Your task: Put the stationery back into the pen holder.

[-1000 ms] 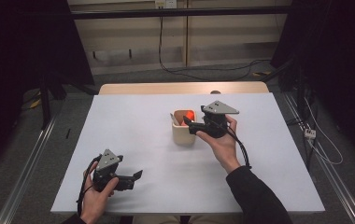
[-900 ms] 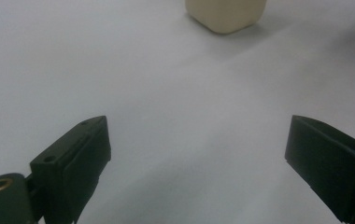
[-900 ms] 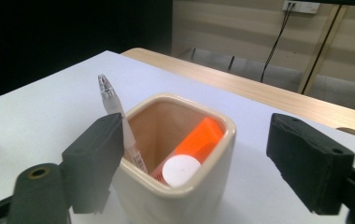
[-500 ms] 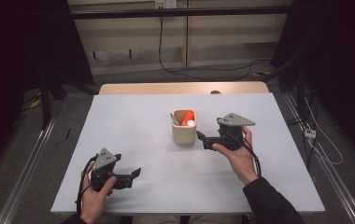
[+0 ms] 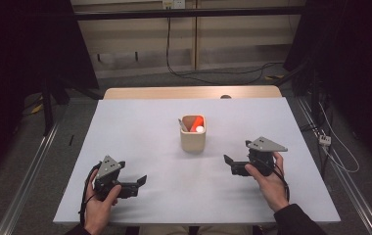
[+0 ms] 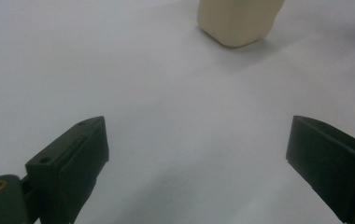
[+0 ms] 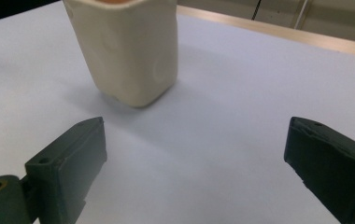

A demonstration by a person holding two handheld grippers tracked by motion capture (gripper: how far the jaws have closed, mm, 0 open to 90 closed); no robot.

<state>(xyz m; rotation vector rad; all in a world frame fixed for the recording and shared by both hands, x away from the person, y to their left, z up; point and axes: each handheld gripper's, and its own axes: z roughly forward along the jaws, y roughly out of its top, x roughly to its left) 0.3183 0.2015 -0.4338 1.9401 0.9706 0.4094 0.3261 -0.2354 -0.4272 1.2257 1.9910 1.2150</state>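
Observation:
A cream cup (image 5: 193,139) stands upright near the middle of the white table (image 5: 140,137); an orange item, a white ball and a thin stick show inside it. My right gripper (image 5: 227,165) rests low on the table to the cup's right and front, open and empty, jaws pointing left. From the right gripper view the cup (image 7: 126,51) stands just ahead of my open right gripper (image 7: 194,163). My left gripper (image 5: 142,185) lies near the front left, open and empty. The cup's base (image 6: 238,21) sits far ahead of the left gripper (image 6: 199,163).
The table's wooden far edge (image 5: 189,93) runs behind the cup. Cables trail on the floor beyond the table and at its right side. Dark frames stand at both sides.
My right gripper has drawn back from the cup's rim, moving right and toward the person, and now rests low on the table. The left gripper has barely moved.

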